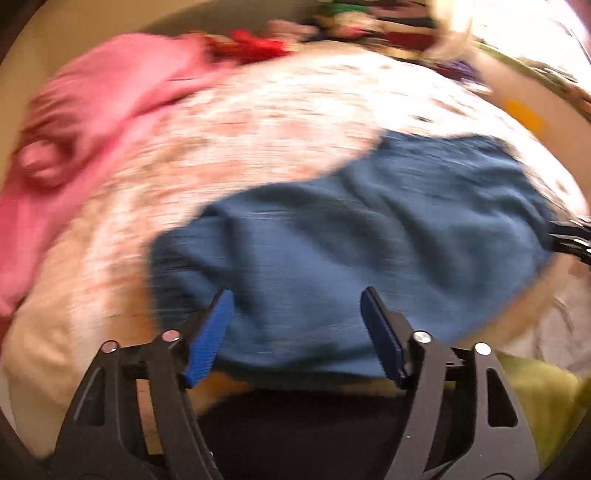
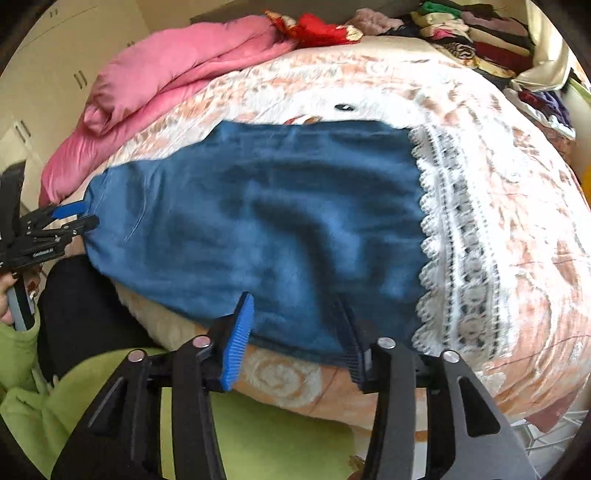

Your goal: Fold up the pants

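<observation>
Left wrist view, heavily blurred: left gripper (image 1: pixel 297 332) jaws wide apart, nothing between, over blue pants (image 1: pixel 351 236) on floral bedspread (image 1: pixel 258 122). Right wrist view, sharp: right gripper (image 2: pixel 297 345) jaws apart at pants' near edge, no grip; lace hem (image 2: pixel 454 236) visible only here.

Motion blur smears the left wrist view, reducing the bedspread (image 1: pixel 258 122) pattern to streaks and the clutter (image 1: pixel 369 22) behind the bed to colour patches. The blue pants (image 2: pixel 258 221) hide the bed beneath them. The far tool (image 1: pixel 570 236) is cut by the frame edge, possibly open.
</observation>
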Demonstrator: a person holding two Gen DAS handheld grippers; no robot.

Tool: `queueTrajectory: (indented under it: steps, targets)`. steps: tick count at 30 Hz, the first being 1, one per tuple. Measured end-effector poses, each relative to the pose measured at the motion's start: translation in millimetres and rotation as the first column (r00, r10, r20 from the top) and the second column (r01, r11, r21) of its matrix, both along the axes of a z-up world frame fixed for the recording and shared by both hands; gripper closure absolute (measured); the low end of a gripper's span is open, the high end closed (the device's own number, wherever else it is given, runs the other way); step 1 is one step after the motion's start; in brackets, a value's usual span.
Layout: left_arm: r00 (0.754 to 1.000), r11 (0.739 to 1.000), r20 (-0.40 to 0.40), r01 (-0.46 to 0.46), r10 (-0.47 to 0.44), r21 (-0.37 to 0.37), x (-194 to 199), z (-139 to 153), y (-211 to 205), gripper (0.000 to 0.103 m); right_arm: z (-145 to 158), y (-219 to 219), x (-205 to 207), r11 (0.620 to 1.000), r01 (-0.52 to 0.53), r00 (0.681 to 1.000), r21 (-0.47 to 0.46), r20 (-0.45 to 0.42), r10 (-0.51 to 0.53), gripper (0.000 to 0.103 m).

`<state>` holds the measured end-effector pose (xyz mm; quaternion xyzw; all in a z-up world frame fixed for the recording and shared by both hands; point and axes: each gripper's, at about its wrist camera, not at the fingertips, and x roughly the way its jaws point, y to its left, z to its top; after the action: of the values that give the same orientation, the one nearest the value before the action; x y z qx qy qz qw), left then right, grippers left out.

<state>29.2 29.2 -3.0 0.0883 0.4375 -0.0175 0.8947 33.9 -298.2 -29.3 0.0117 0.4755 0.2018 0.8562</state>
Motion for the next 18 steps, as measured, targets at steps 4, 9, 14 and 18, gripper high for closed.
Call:
queueTrajectory:
  steps: [4, 9, 14, 18]
  targets:
    - [0.994, 0.996, 0.052, -0.091, 0.092, -0.023, 2.1, 10.1, 26.1, 0.021, -2.9, -5.7, 4.4, 0.999, 0.031, 0.999, -0.011, -0.013, -0.031, 0.057]
    - [0.979, 0.979, 0.036, -0.201, 0.2, 0.032, 17.8, -0.4, 43.3, 0.015, -10.5, -9.4, 5.9, 0.999, 0.05, 0.998, -0.014, -0.034, -0.051, 0.05]
    - [0.991, 0.991, -0.002, -0.136, 0.136, -0.009, 26.1, -10.8, 35.8, 0.077, -14.2, -11.2, 8.1, 0.998, 0.063, 0.996, 0.0, -0.058, -0.063, 0.049]
    - [0.985, 0.984, 0.001, -0.175, 0.175, -0.03, 28.0, -11.1, 55.8, 0.075, -16.8, -12.4, 5.0, 0.998, 0.066, 0.995, 0.008, -0.071, -0.065, 0.047]
